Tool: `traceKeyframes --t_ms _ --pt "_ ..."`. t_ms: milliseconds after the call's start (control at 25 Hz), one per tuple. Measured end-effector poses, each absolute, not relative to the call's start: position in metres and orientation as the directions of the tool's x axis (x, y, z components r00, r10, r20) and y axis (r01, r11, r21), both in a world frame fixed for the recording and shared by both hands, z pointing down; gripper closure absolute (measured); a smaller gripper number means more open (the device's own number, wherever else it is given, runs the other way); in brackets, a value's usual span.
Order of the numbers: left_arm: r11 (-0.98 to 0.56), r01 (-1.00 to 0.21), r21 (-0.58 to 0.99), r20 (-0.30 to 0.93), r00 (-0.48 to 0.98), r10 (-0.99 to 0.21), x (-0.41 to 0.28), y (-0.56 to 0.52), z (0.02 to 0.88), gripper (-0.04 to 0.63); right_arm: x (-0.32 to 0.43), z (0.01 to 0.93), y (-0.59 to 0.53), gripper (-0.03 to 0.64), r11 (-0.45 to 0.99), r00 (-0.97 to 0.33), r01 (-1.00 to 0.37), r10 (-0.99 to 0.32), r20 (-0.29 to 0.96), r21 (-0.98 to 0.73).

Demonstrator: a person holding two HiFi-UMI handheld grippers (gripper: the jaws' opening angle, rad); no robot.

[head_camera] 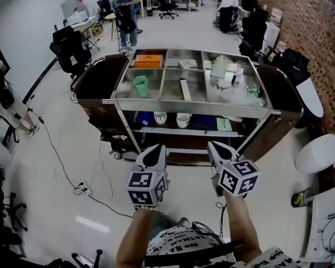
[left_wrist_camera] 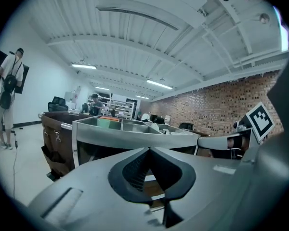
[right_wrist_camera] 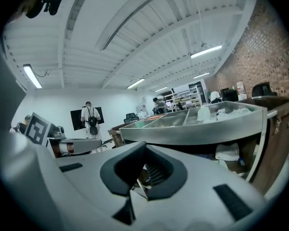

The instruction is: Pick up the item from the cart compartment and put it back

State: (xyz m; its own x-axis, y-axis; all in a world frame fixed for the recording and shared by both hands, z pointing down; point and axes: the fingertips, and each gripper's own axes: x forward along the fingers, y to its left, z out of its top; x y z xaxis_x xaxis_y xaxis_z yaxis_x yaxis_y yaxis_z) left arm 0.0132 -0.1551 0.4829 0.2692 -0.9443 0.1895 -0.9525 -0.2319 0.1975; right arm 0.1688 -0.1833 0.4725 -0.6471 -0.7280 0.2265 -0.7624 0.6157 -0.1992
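Nothing picked yet; left gripper [head_camera: 155,151] and right gripper [head_camera: 216,147] hang clenched and empty, on the near side of the steel compartmented cart [head_camera: 184,106]; next, I judge, one reaches far and opens.

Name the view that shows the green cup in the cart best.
Head view: it looks down into the tray, showing the whole green cup. Both gripper views, level with the rim, catch only its top.

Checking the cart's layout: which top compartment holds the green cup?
The near-left compartment: the green cup stands alone there; the orange box lies in the one behind.
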Motion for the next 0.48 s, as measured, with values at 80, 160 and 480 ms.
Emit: traceKeyframes --t_ms 80,160,480 --pt "-0.225 -0.954 0.2 0.198 0.264 -0.944 0.018 -0.145 0.488 0.589 0.17 0.478 -0.173 0.607 0.621 -0.654 -0.757 -0.722 0.226 -0.205" --pt "-0.216 -0.955 0.205 0.202 0.257 -0.945 0.02 -0.135 0.491 0.589 0.171 0.481 -0.164 0.607 0.626 -0.661 -0.75 -0.716 0.223 -0.212" --pt "-0.199 -0.958 0.205 0.178 0.236 -0.955 0.025 -0.108 0.48 0.589 0.172 0.475 -0.136 0.606 0.66 -0.691 -0.722 -0.694 0.2 -0.206"
